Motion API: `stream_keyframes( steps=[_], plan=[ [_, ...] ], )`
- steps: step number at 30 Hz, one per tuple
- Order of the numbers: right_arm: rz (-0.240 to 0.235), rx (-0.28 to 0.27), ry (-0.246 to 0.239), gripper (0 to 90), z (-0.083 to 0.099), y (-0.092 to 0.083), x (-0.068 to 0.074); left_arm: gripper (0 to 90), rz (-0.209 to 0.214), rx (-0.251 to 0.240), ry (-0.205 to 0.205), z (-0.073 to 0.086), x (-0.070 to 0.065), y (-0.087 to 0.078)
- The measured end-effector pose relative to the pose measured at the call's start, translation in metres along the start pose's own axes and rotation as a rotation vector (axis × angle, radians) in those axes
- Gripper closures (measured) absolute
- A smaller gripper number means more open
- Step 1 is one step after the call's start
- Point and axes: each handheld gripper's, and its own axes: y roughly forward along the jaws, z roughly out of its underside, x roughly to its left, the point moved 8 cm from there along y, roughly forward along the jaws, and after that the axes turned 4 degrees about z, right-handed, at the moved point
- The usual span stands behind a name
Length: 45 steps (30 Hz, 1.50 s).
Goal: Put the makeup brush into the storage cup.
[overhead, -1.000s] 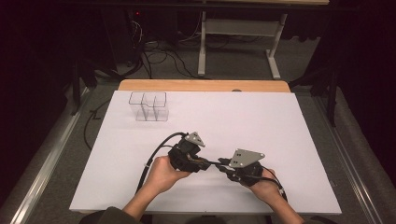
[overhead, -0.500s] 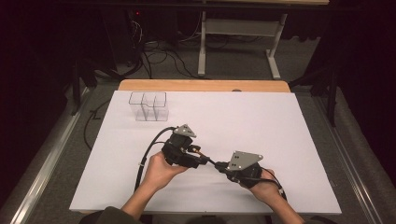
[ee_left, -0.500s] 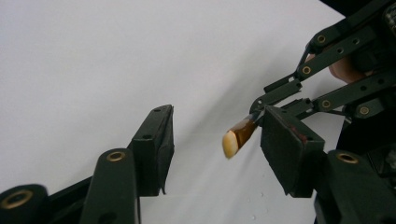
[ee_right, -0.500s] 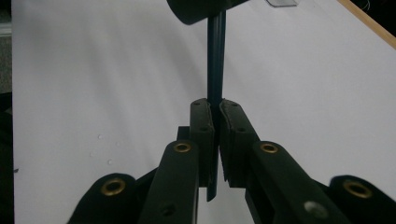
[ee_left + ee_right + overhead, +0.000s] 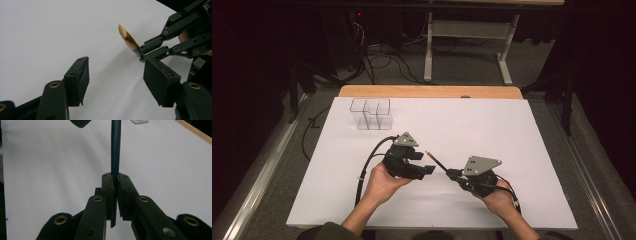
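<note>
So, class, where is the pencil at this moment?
In the high view the pencil is clamped in the right gripper, low and centre over the white table. Its tip points up-left past the open left gripper, well short of the clear organiser.

Both handheld tools are matte black. The left gripper (image 5: 428, 169) and right gripper (image 5: 452, 173) each carry a grey three-cornered plate (image 5: 481, 164) on top and trail a black cable (image 5: 371, 159). Brass-coloured rivets (image 5: 97, 199) stud the jointed jaw links, and flat black pads (image 5: 160, 77) face inward, one scuffed red. A dark olive sleeve (image 5: 331, 232) covers the left forearm.
</note>
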Motion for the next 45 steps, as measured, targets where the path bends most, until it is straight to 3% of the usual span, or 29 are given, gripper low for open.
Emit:
stream_keyframes(
  steps=[8, 12, 22, 30, 38, 45],
  plan=[
    [-0.048, -0.074, 0.149, 86.6, -0.005, -0.005, -0.008, 38.9, 0.02, -0.089, -0.017, -0.005, 0.0, -0.004],
    [-0.066, -0.088, 0.183, 86.6, -0.007, -0.005, -0.008, 39.4, 0.024, -0.109, -0.026, -0.006, 0.001, -0.004],
    [-0.102, -0.086, 0.191, 86.6, -0.012, 0.006, -0.001, 41.2, 0.032, -0.172, -0.033, -0.008, 0.001, -0.003],
    [-0.111, -0.094, 0.2, 86.5, -0.014, 0.008, 0.001, 44.7, 0.027, -0.179, -0.028, -0.007, -0.001, 0.001],
    [-0.121, -0.088, 0.212, 86.5, -0.015, 0.01, 0.002, 53.1, 0.068, -0.199, -0.057, -0.007, -0.002, 0.002],
    [-0.131, -0.079, 0.204, 86.5, -0.015, 0.013, 0.006, 60.9, 0.078, -0.207, -0.051, -0.007, -0.004, 0.001]
  ],
)
